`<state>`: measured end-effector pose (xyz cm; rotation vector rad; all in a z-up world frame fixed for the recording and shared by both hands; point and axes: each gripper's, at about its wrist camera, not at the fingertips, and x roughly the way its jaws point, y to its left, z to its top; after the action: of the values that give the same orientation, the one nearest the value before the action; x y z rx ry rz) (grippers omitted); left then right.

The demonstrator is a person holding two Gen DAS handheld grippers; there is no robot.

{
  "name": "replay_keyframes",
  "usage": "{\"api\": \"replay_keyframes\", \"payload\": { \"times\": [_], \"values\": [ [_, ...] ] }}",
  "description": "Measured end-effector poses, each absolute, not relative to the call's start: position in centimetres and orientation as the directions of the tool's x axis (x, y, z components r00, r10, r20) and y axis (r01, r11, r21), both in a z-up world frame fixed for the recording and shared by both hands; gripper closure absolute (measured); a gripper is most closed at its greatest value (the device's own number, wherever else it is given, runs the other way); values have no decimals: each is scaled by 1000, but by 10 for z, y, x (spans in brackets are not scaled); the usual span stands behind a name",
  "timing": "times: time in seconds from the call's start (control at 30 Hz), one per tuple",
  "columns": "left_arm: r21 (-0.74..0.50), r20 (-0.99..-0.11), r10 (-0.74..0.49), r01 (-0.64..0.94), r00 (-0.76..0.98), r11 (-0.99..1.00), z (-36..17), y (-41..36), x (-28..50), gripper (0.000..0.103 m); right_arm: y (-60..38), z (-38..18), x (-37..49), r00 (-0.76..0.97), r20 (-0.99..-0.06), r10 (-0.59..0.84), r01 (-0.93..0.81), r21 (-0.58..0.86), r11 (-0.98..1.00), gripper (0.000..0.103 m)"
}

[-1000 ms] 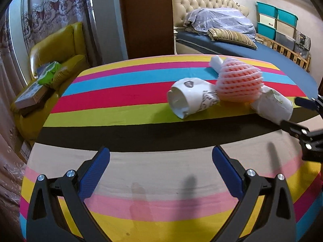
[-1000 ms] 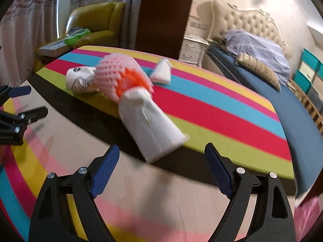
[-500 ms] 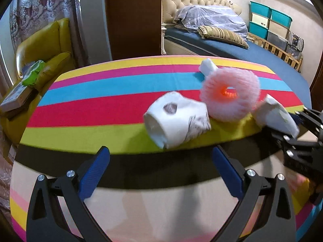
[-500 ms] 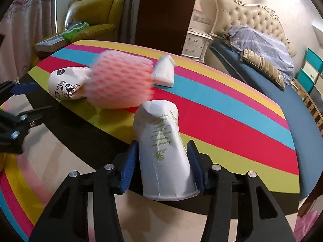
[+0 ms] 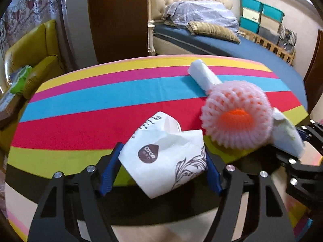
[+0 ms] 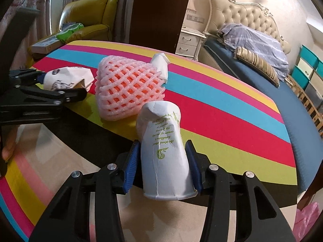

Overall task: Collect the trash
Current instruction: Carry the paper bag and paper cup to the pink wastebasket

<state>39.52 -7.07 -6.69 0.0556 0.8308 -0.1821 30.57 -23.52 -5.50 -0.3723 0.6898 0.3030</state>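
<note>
Striped cloth, left wrist view: the table cover (image 5: pixel 84 109) is lying in yellow, pink, blue, red, green and black bands beyond the jaws.
Left gripper (image 5: pixel 161 163): its jaws have just been closing and are pinching the crumpled brown-logo cup (image 5: pixel 163 157), both blue pads touching its sides.
Foam fruit net (image 5: pixel 236 119): pink, sitting just beyond the jaws to the right, its open end showing orange.
Foam roll (image 5: pixel 203 75): white, lying farther beyond the jaws, its near end touching the net.
Right gripper, as seen here: black links are showing at the right edge, with a white cup against them.

Right wrist view
Right gripper (image 6: pixel 163 161): jaws are pinching the green-print paper cup (image 6: pixel 163 151), rim nearest the camera, crushed base pointing away.
Foam fruit net (image 6: pixel 129 88): resting just beyond the jaws to the left, close to the cup's far end.
Foam roll (image 6: pixel 161 65): showing behind the net.
Left gripper (image 6: pixel 47 82): reaching in at the left with the crumpled cup (image 6: pixel 66 77) between its fingers.
Yellow armchair (image 6: pixel 88 18): standing well beyond the table.
</note>
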Motion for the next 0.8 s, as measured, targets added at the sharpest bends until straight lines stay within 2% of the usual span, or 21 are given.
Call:
{"api": "replay_keyframes", "payload": {
  "times": [0.33, 0.47, 0.8],
  "values": [
    [-18, -710, -85, 103, 699, 995, -64, -68, 354, 32, -230, -57, 303, 728, -669, 151, -389, -221, 894, 58],
    [-40, -696, -83, 76, 713, 996, -62, -65, 333, 32, -239, -55, 293, 723, -669, 171, -365, -160, 917, 58],
    [-3, -651, -66, 85, 756, 996, -56, -74, 276, 32, -264, -55, 239, 730, -648, 215, -324, -51, 945, 59]
  ]
}}
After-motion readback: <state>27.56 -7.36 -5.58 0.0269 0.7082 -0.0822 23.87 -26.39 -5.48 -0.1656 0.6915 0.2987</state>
